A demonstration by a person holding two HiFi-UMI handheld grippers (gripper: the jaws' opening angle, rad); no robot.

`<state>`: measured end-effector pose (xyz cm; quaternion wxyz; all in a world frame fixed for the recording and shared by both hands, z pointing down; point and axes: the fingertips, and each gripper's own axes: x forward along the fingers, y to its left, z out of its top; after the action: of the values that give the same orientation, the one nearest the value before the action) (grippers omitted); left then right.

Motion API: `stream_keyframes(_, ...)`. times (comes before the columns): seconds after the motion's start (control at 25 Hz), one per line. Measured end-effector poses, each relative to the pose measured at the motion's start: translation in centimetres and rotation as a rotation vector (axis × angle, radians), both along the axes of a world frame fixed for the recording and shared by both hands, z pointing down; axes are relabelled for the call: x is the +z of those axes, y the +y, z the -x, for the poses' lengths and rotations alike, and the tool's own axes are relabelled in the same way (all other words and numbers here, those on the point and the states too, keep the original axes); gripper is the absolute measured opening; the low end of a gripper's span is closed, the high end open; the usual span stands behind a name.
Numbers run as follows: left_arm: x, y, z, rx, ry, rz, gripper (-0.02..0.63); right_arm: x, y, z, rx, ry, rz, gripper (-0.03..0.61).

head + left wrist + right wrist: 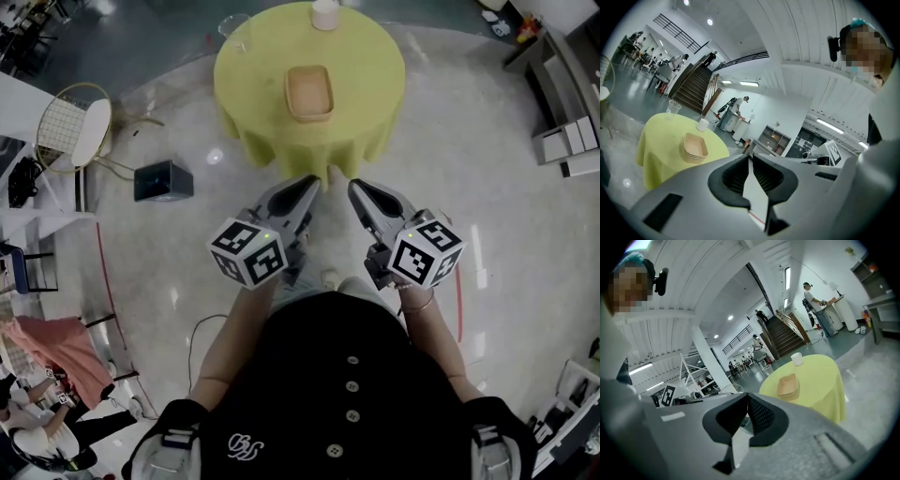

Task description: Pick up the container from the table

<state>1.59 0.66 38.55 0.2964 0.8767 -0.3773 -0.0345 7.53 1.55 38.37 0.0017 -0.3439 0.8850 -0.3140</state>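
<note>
Where yellow cloth (367, 89) drapes, tan rectangular containers (308, 92) nest.

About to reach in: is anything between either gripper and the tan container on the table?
Nothing visible. Only open space and bare yellow tablecloth lie between the left gripper, right gripper and the container; the white cup and clear glass stand beyond it.

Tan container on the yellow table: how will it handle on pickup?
Probably light: the container looks like thin pulp or paper. Its layered rims suggest several nested, so a rim grip may lift only the top one. Thin walls may flex when squeezed.
</note>
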Motion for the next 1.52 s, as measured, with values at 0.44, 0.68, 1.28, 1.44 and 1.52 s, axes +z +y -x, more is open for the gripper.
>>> stream_keyframes(0.44, 1.5, -9.7, 3.4, 0.052, 0.012, 0.073, 0.037, 0.8, -10.3, 3.4, 0.09, 0.049, 0.017, 0.005)
stream_keyframes(0.68, 1.5, -14.2, 5.0, 0.103, 0.009, 0.083, 0.037, 0.7, -15.0, 4.7, 0.147, 0.071, 0.012, 0.005)
stream_keyframes(1.28, 2.7, -19.1, 5.6, 0.173, 0.039, 0.127, 0.037, 2.0, -19.4, 5.7, 0.201, 0.112, 0.061, 0.006)
stream_keyframes(1.44, 3.2, -19.4, 5.6, 0.161, 0.033, 0.139, 0.037, 2.3, -20.1, 5.2, 0.204, 0.102, 0.066, 0.005)
stream_keyframes(1.52, 3.3, -19.6, 5.5, 0.149, 0.024, 0.141, 0.037, 2.3, -20.5, 4.8, 0.198, 0.096, 0.071, 0.006)
